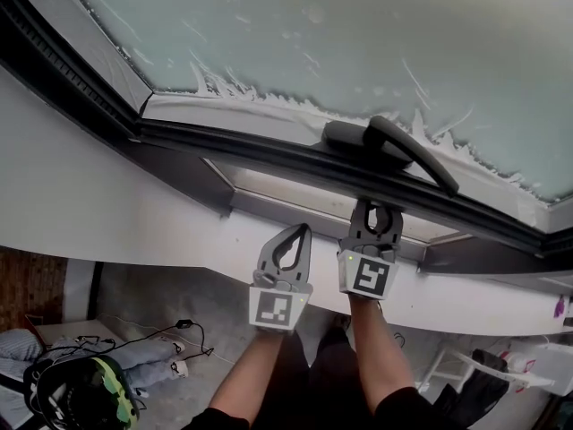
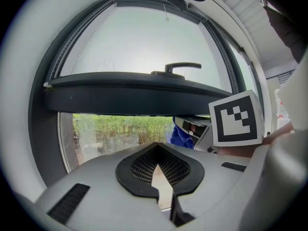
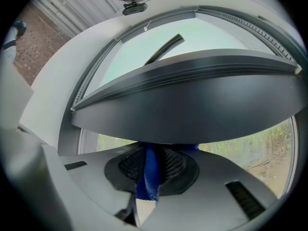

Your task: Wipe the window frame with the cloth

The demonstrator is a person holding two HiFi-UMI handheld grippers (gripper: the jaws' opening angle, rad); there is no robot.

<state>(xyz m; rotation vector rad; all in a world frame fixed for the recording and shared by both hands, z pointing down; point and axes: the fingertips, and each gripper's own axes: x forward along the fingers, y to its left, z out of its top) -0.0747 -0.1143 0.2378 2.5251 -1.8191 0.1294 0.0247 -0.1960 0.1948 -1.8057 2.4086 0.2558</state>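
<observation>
R gripper (image 1: 376,206) fingers clamped on blue cloth (image 3: 148,174). Cloth runs up between the pads, top end jammed against the underside of the dark window frame (image 3: 192,109) right above the fingertips. L gripper (image 1: 300,233) fingers together, nothing btwn them, just beside R and below the frame, not touching.

Risks:
- Only a thin fold is pinched, so drag along the frame prob pulls it out.
- Hard tips may scrape the frame instead of the cloth.
- Sash is tilted open, so an upward push could swing it.
- Handle (image 1: 403,146) sits above the fingers.
</observation>
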